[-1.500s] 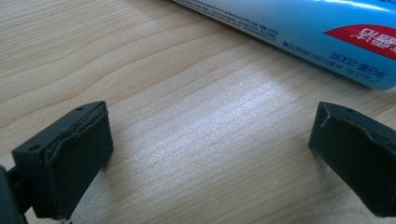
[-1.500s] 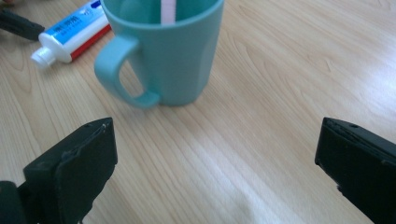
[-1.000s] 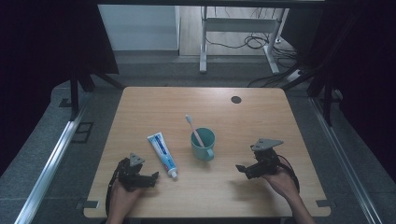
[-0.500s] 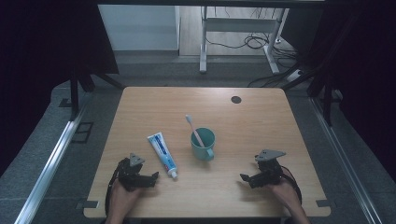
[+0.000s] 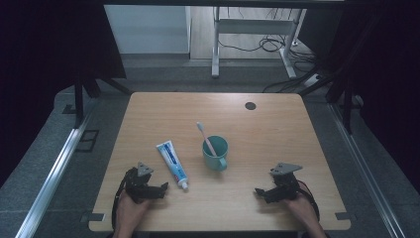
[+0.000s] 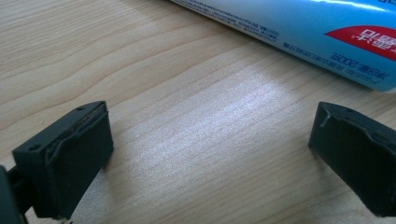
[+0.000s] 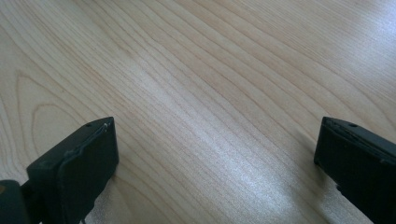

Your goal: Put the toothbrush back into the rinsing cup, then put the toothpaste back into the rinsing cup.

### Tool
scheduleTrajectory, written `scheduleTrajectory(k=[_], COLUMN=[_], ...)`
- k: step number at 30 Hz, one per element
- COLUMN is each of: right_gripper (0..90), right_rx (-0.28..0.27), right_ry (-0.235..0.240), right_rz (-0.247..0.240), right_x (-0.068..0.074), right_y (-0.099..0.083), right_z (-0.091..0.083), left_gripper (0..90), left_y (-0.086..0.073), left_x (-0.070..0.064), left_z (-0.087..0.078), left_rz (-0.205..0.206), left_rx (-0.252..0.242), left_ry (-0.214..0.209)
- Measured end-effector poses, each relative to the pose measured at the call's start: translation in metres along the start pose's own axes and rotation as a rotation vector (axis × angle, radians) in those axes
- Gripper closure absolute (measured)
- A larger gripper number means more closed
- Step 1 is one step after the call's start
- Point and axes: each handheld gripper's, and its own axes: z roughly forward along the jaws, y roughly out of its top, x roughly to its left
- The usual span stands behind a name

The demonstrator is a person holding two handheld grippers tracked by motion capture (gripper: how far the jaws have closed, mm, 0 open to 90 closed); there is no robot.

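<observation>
Down on the high view, my left gripper sits at the near left of the wooden table, its tips pointing toward the toothpaste tube, which lies flat just beside them with its white cap toward me. Right of the tube stands a teal mug with a pink toothbrush leaning out of it, bristles up and away from me. My right gripper rests at the near right of the table, well apart from the mug, with my hand behind it. Along my left gripper view, the two black jaws stand wide apart with nothing between them but bare wood; the blue toothpaste tube crosses the top of the view, near the jaw tips, not touching them. Along my right gripper view, the jaws are likewise spread wide over bare table, holding nothing.
</observation>
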Motion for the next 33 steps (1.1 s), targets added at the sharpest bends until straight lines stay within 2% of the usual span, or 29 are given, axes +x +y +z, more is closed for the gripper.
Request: scheduleTrajectory(k=[8, 13, 17, 21, 24, 26, 33], right_gripper=[0.8, 0.9, 1.0, 1.0, 1.1, 1.2, 1.4], right_rx=[-0.002, -0.002, -0.002, -0.003, -0.002, -0.002, -0.003], right_ry=[-0.007, -0.008, -0.008, -0.009, -0.009, -0.01, -0.011], right_rz=[0.004, 0.006, 0.007, 0.007, 0.007, 0.007, 0.008], right_x=[0.0, 0.001, 0.001, 0.001, 0.001, 0.0, 0.0], right_y=[-0.001, -0.001, -0.001, -0.001, -0.001, -0.001, -0.001], right_z=[-0.001, -0.001, -0.001, -0.001, -0.001, -0.001, -0.001], left_gripper=[0.0, 0.0, 2.3, 9.9, 15.8, 25.5, 49.8], left_y=[0.0, 0.003, 0.005, 0.008, 0.01, 0.012, 0.018], left_x=[0.0, 0.0, -0.001, -0.002, -0.001, -0.001, -0.001], left_z=[0.0, -0.001, -0.002, -0.009, -0.014, -0.017, -0.025], left_rz=[0.002, 0.003, 0.008, 0.009, -0.001, -0.001, 0.014], left_rx=[0.0, 0.025, 0.031, 0.003, -0.025, -0.037, -0.064], left_ry=[0.0, -0.006, 0.008, 0.013, -0.009, -0.015, -0.052])
